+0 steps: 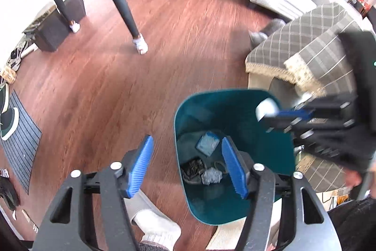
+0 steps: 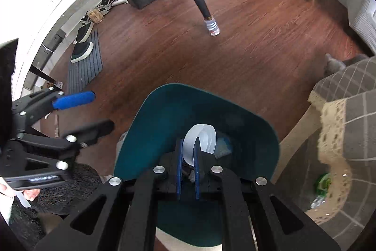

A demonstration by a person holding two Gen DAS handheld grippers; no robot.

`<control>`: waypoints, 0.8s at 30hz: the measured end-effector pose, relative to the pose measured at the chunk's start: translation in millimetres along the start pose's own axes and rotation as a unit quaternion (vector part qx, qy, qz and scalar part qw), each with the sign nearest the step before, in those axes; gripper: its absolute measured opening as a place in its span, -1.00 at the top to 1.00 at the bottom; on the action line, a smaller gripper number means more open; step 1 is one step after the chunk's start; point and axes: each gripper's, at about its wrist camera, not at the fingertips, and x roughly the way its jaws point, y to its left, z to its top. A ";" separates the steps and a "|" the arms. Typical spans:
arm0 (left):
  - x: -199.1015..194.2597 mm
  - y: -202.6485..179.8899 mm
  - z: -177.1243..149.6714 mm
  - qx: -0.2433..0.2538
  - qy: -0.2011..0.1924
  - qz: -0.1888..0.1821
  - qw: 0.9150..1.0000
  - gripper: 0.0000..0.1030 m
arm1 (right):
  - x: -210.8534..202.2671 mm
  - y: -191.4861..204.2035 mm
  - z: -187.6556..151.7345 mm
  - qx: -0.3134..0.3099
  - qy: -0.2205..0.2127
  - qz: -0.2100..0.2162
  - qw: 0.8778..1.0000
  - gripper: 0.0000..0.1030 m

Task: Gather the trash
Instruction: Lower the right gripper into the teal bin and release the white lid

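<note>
A teal trash bin (image 1: 235, 100) stands on the wood floor and shows in the right wrist view (image 2: 164, 109) too. Inside it lie a pale blue packet (image 1: 207, 144), crumpled grey paper (image 1: 212, 177) and dark scraps (image 1: 193, 168). My right gripper (image 2: 188, 145) is shut on a clear plastic cup (image 2: 204, 135) and holds it over the bin's opening; it shows in the left wrist view (image 1: 277, 114) with the cup (image 1: 266, 108). My left gripper (image 1: 185, 147) is open and empty at the bin's left rim, and also shows in the right wrist view (image 2: 98, 109).
A sofa with a grey plaid cover (image 1: 305, 46) stands right of the bin. Black table legs with socks (image 1: 122, 6) rise at the back. A striped mat with shoes (image 1: 18, 133) lies at the left. A grey cat (image 1: 265, 32) sits by the sofa. My socked foot (image 1: 159, 227) is near.
</note>
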 end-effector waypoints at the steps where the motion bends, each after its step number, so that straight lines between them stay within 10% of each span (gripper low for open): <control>1: -6.7 -1.3 2.1 0.001 -0.008 -0.002 1.000 -0.15 | 3.5 -0.5 -1.1 0.001 0.004 -0.002 1.000 0.84; 24: -134.2 -48.8 56.4 0.037 -0.171 -0.056 0.983 0.22 | 12.6 -12.0 -25.1 -0.002 0.033 -0.044 0.998 0.61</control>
